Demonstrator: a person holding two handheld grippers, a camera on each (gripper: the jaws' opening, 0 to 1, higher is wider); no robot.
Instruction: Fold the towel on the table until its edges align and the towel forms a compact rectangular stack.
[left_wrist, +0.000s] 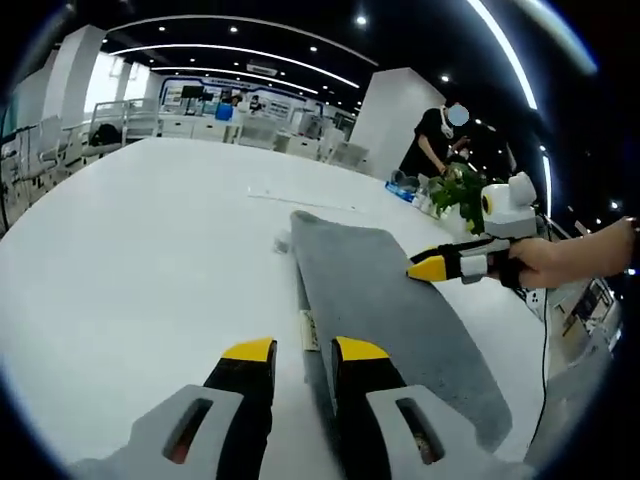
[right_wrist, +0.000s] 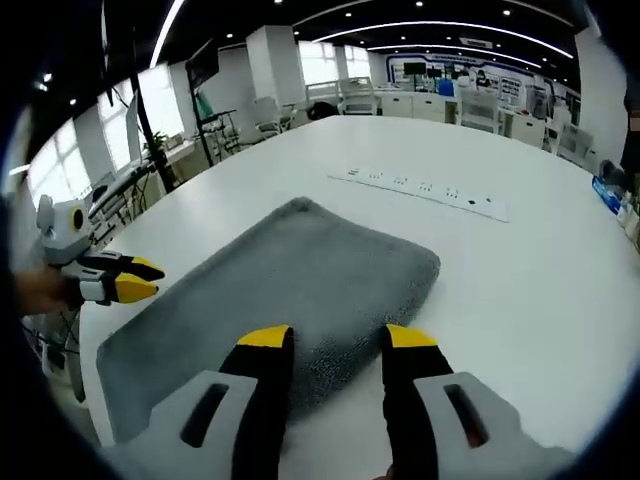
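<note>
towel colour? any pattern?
Plain grey towel, no pattern visible; shows best in the right gripper view.

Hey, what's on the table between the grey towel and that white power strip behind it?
Nothing: in the right gripper view, bare white table separates the grey towel from the white power strip.

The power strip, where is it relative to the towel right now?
In the right gripper view the power strip lies flat on the white table beyond the grey towel's far edge, apart from it, well ahead of the right gripper.
</note>
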